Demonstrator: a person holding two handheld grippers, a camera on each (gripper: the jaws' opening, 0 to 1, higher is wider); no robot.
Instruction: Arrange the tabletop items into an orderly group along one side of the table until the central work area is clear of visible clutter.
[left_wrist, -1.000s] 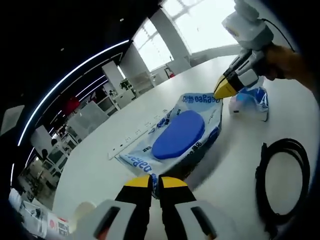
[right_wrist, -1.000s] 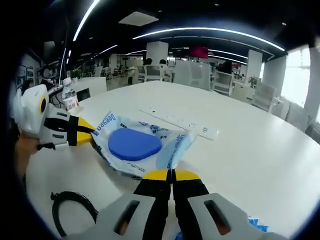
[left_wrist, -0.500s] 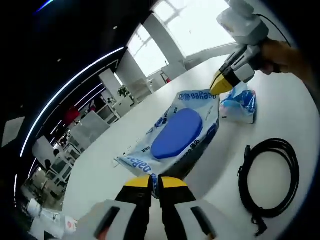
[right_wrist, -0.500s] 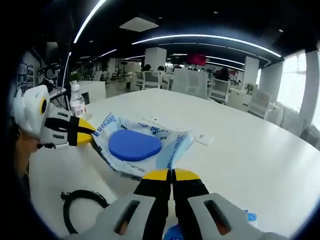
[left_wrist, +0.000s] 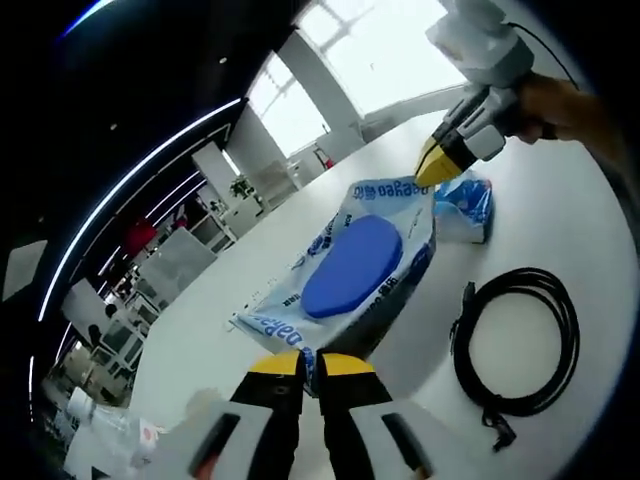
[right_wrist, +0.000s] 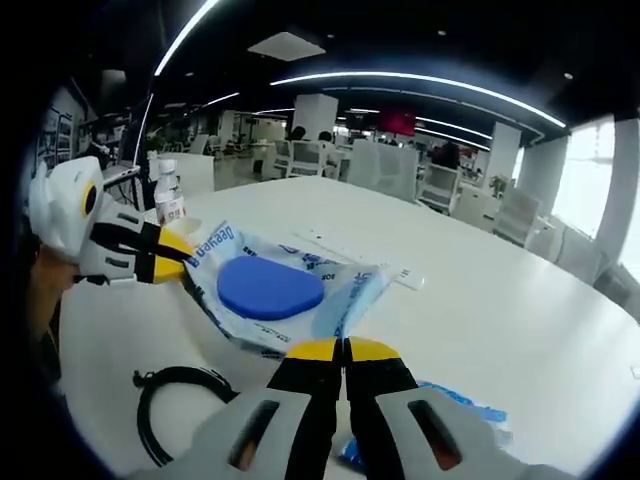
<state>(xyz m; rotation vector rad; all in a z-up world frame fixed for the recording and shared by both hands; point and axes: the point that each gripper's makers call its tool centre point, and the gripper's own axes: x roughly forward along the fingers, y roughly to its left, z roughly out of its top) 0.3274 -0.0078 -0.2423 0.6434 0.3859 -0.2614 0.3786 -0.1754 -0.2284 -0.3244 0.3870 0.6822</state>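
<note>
A soft white-and-blue wet-wipes pack with a blue oval lid (left_wrist: 362, 265) is seen in the centre of the left gripper view, stretched between two grippers above the white table (left_wrist: 600, 230). Its near corner is clamped by the left gripper (left_wrist: 310, 362) at the bottom, and its far corner by the right gripper (left_wrist: 428, 175) at the upper right. A small blue plastic packet (left_wrist: 463, 205) is lying just beside it, and a coiled black cable (left_wrist: 515, 340) is placed at the lower right. In the right gripper view, a white power strip (right_wrist: 365, 262) is found behind the pack, and a clear plastic bottle (right_wrist: 172, 202) at the left.
</note>
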